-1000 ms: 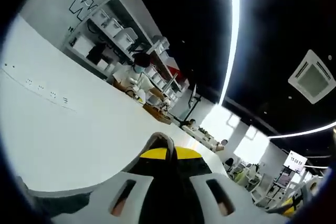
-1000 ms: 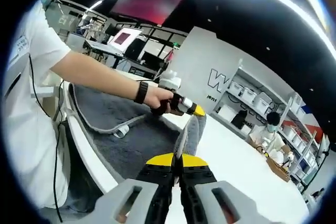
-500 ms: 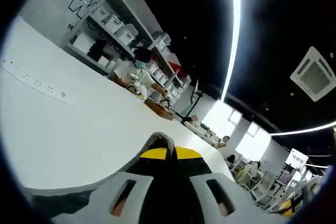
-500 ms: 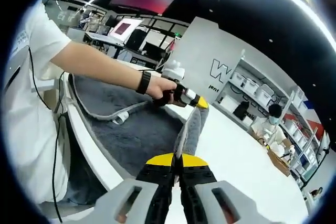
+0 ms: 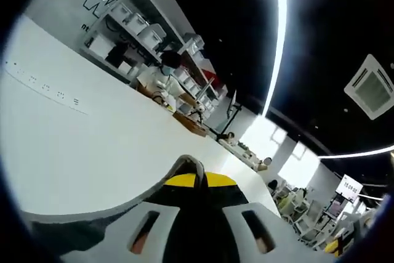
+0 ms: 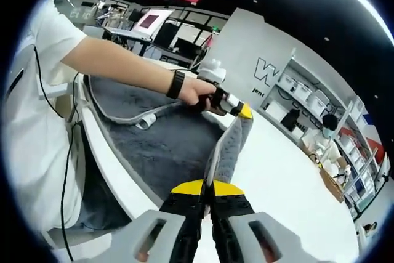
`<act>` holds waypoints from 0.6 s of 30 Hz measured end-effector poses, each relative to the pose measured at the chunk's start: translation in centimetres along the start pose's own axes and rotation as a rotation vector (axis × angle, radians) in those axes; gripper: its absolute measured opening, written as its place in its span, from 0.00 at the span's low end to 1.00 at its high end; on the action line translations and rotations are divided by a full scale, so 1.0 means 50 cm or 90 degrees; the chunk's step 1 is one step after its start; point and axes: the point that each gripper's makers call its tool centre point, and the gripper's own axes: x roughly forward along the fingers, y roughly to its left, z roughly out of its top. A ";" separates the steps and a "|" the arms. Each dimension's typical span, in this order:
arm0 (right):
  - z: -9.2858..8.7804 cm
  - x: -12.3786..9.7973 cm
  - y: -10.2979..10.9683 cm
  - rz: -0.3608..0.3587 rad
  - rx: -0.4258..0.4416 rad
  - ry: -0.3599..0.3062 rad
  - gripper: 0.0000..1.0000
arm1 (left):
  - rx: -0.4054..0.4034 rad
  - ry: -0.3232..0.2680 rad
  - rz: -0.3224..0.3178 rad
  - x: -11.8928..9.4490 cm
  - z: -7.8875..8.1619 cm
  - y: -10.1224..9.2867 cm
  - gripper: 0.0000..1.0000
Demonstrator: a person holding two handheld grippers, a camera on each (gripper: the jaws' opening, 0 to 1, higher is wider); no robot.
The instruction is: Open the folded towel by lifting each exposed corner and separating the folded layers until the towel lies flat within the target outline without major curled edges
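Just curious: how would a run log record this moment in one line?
towel: edge lifted, partly unfolded | left gripper: shut on towel | right gripper: shut on towel | table

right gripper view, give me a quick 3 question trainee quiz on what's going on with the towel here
1. True or false: the right gripper is shut on an edge of the grey towel.
2. What does the left gripper hold in the right gripper view? A) a bottle B) the towel's far edge C) nothing
3. Fill in: between the two grippers the towel's edge is lifted off the white ____.

Key: 1 true; 2 B; 3 table.
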 end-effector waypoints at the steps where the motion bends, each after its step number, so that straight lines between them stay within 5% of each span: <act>1: -0.002 0.000 -0.001 0.000 0.000 0.001 0.00 | 0.000 -0.001 -0.002 0.001 -0.001 -0.001 0.01; 10: -0.027 0.005 -0.009 -0.005 0.006 0.027 0.00 | -0.018 0.008 0.000 0.021 -0.001 0.017 0.01; 18: -0.036 -0.002 -0.023 -0.015 0.022 0.025 0.00 | -0.028 0.029 0.005 0.022 -0.034 0.007 0.01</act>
